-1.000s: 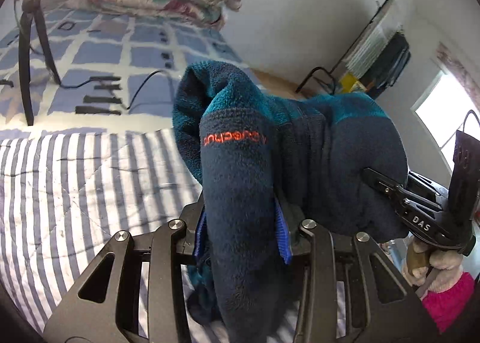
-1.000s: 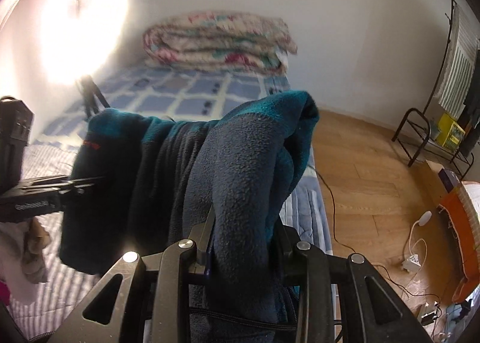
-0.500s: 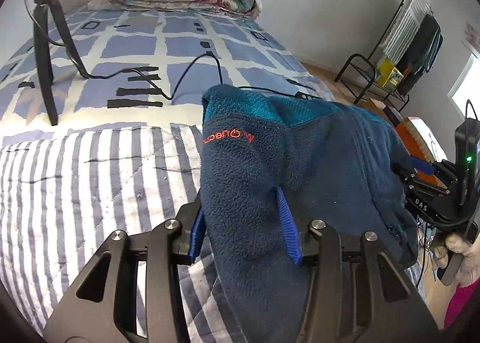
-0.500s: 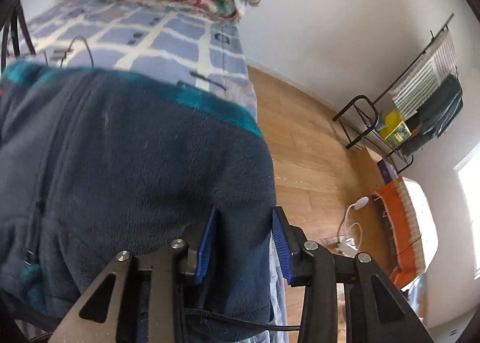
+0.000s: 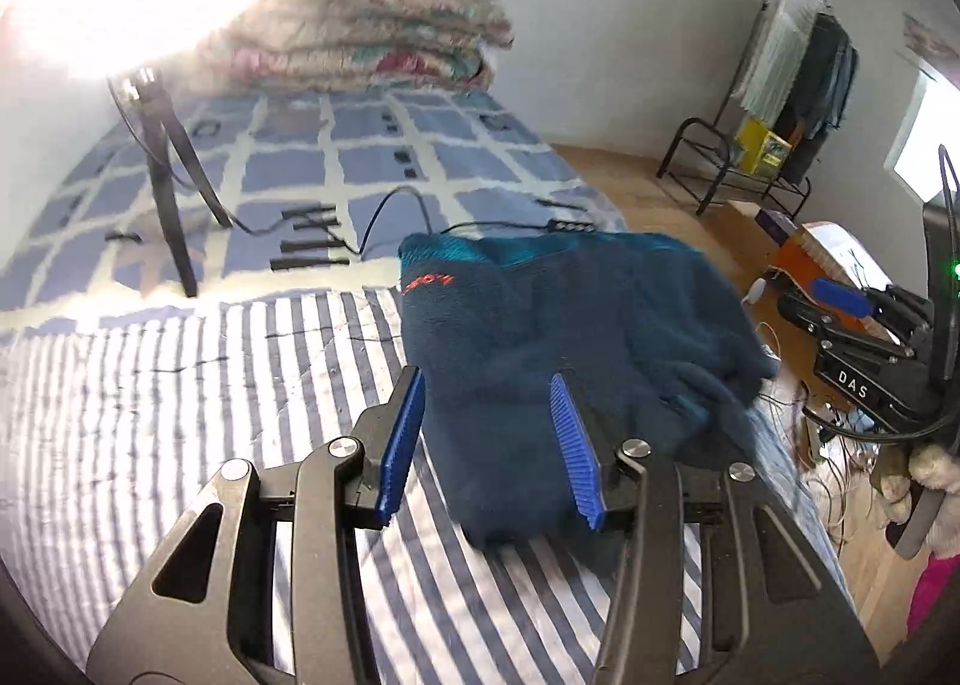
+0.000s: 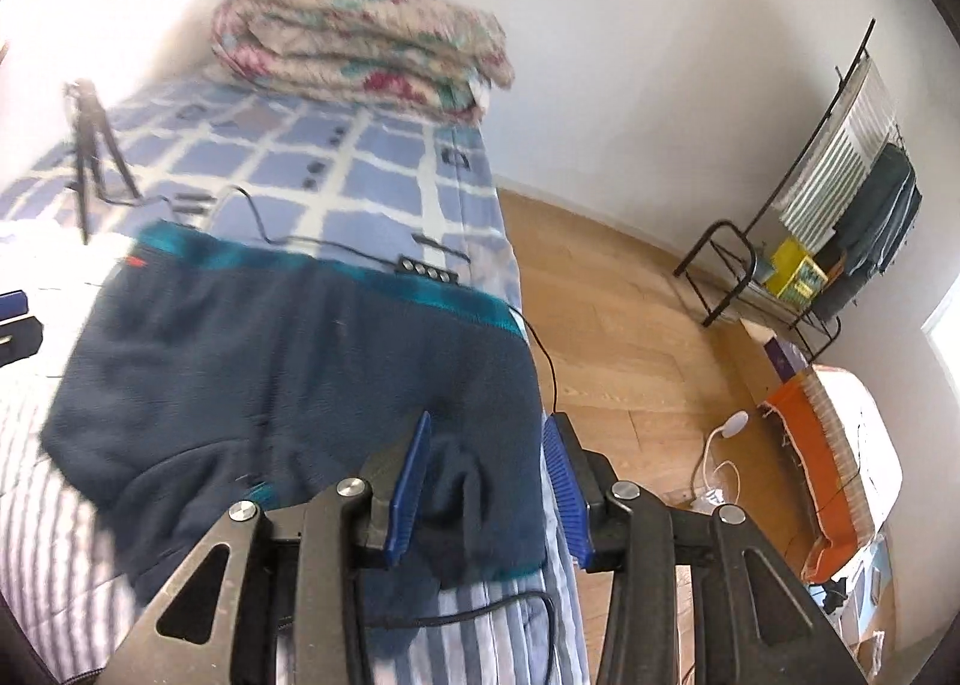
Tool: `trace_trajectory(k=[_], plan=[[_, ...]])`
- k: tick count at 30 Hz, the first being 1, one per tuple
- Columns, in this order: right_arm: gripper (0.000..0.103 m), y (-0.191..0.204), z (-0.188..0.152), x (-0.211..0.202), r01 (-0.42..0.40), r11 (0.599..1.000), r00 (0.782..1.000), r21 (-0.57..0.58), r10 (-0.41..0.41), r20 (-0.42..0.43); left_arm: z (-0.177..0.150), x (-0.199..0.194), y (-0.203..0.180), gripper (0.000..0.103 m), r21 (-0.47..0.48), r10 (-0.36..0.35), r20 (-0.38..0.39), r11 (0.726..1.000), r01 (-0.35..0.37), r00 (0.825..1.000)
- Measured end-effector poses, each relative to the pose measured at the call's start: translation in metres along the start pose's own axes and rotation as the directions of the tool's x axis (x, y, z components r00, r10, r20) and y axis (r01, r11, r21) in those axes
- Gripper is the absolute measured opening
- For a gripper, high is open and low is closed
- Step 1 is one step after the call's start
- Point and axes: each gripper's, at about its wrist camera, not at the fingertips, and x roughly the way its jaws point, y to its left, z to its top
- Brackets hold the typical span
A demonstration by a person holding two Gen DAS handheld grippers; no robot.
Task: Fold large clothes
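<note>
- Since the earlier frame, both hand-held grippers have let go of the navy fleece (image 5: 576, 337), which then hung bunched between their pads and now lies folded on the bed (image 5: 150, 421).
- Left hand-held gripper (image 5: 489, 433): its blue pads stand spread, above the near edge of the fleece, not pressing it.
- Right hand-held gripper (image 6: 487, 490): jaws spread, with the near right corner of the fleece (image 6: 288, 361) seen between the pads (image 6: 411, 481) but not squeezed.
- In the left wrist view the right hand-held gripper (image 5: 852, 319) shows at the far right, just off the fleece's right edge.
- Fleece lies on the striped quilt (image 5: 120, 445) at the bed's right edge, its teal band (image 6: 420, 289) on the far side and a small red logo (image 5: 429, 283) at the far left corner.
- Beyond it, on the blue checked sheet (image 5: 372, 157): a black tripod (image 5: 168, 169), a black cable (image 6: 360, 256) and a folded floral duvet (image 6: 372, 49).
- Wooden floor (image 6: 618, 313) lies to the right of the bed, with a black metal rack (image 6: 798, 241) against the wall.
</note>
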Motion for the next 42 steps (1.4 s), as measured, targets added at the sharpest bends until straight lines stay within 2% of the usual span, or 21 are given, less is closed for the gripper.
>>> trace_trajectory(k=[3,6,10,12,16,18,19,22,26,28,29,31,33,34,37,42], plan=[[0.042,-0.004,-0.003,-0.049,-0.038,0.999,0.999,0.035,0.037,0.033,-0.005,-0.047,-0.008,0.047,0.011,-0.006,0.035,1.000,0.006,0.999],[0.043,-0.002,-0.006,-0.097,-0.054,0.998,0.997,0.037,0.052,0.055,-0.012,-0.091,-0.013,0.047,0.008,-0.005,0.035,1.000,0.005,0.999],[0.043,0.003,-0.018,-0.165,-0.092,0.995,0.990,0.043,0.087,0.112,-0.029,-0.153,-0.024,0.047,0.065,0.039,0.090,0.997,-0.045,0.995],[0.044,0.005,-0.026,-0.190,-0.074,0.996,0.989,0.038,0.069,0.128,-0.038,-0.180,-0.026,0.047,0.067,0.044,0.102,0.996,-0.051,0.994],[0.044,0.012,-0.052,-0.248,-0.085,0.995,0.984,0.058,0.075,0.163,-0.060,-0.230,-0.028,0.047,0.068,0.039,0.117,0.997,-0.047,0.992],[0.048,0.014,-0.066,-0.269,-0.108,0.991,0.979,0.076,0.093,0.179,-0.074,-0.254,-0.031,0.047,0.070,0.039,0.134,0.996,-0.049,0.990],[0.054,0.015,-0.073,-0.281,-0.129,0.987,0.976,0.090,0.110,0.187,-0.080,-0.265,-0.032,0.047,0.076,0.041,0.141,0.996,-0.052,0.989],[0.055,0.024,-0.097,-0.318,-0.160,0.982,0.966,0.104,0.134,0.222,-0.107,-0.299,-0.037,0.047,0.075,0.033,0.160,0.996,-0.046,0.987],[0.057,0.034,-0.126,-0.349,-0.184,0.976,0.956,0.120,0.149,0.251,-0.133,-0.326,-0.041,0.049,0.067,0.018,0.158,0.997,-0.029,0.987],[0.060,0.037,-0.139,-0.358,-0.194,0.973,0.953,0.129,0.155,0.261,-0.148,-0.338,-0.043,0.064,0.056,0.007,0.160,0.998,-0.016,0.987],[0.060,0.039,-0.146,-0.363,-0.198,0.971,0.951,0.133,0.158,0.264,-0.152,-0.341,-0.044,0.066,0.053,0.007,0.165,0.998,-0.016,0.986],[0.062,0.040,-0.157,-0.371,-0.206,0.968,0.949,0.145,0.162,0.270,-0.164,-0.349,-0.048,0.067,0.063,0.001,0.170,0.998,-0.012,0.986],[0.069,0.042,-0.165,-0.376,-0.206,0.967,0.946,0.150,0.158,0.283,-0.170,-0.353,-0.050,0.068,0.077,0.004,0.169,0.997,-0.017,0.986],[0.071,0.043,-0.168,-0.379,-0.195,0.969,0.946,0.149,0.146,0.290,-0.174,-0.356,-0.050,0.072,0.077,-0.002,0.170,0.997,-0.011,0.985],[0.071,0.047,-0.175,-0.382,-0.155,0.976,0.945,0.153,0.102,0.310,-0.182,-0.363,-0.048,0.077,0.060,-0.004,0.180,0.998,-0.007,0.984],[0.073,0.051,-0.185,-0.378,-0.168,0.969,0.941,0.179,0.104,0.321,-0.188,-0.366,-0.045,0.078,0.082,0.026,0.195,0.996,-0.043,0.981]])
